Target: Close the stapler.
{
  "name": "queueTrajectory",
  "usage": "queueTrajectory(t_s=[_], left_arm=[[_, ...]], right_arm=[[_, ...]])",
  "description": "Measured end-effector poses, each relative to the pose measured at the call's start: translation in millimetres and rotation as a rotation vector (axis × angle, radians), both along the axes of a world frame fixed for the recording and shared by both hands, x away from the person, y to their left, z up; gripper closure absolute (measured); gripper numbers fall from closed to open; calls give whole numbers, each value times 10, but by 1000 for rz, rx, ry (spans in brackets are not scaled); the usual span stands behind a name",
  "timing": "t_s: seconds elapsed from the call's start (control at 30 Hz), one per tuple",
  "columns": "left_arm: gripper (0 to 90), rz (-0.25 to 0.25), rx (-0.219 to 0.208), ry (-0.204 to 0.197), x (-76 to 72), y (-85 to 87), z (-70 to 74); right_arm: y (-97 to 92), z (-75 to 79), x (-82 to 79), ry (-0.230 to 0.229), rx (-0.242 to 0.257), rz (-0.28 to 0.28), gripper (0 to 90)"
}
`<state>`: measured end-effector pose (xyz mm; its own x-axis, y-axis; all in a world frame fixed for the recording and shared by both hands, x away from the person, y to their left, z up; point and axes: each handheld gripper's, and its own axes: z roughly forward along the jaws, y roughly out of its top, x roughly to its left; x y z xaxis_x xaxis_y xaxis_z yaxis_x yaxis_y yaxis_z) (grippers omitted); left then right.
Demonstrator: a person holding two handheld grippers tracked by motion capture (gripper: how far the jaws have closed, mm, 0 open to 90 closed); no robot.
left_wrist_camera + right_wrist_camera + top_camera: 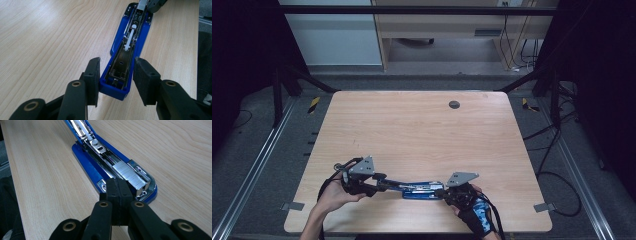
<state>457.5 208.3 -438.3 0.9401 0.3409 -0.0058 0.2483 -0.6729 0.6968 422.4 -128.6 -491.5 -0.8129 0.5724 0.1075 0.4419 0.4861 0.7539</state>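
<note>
Blue stapler (419,189), opened out flat, lies near the front edge of the wooden table (412,130) in the high view, between my left gripper (379,186) and right gripper (441,192).

Left gripper view: my left gripper (115,77) stands fairly wide, its 2 pads flanking the stapler's (126,53) near blue end. The left pad sits against or just beside the casing; the right one is apart.

Right gripper view: my right gripper (119,192) is fully closed, pads pressed together on nothing, tips just beside the staple strip (130,174) in the stapler's (100,162) metal channel.
</note>
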Motion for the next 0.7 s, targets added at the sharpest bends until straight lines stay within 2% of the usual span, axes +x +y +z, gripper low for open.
queueTrajectory(t_s=[0.23, 0.7], left_arm=[[581, -11, 14, 4, 11, -6, 17], [582, -15, 16, 4, 15, -14, 28]], right_arm=[[4, 3, -2, 2, -1, -1, 900], [9, 6, -4, -1, -7, -2, 900]])
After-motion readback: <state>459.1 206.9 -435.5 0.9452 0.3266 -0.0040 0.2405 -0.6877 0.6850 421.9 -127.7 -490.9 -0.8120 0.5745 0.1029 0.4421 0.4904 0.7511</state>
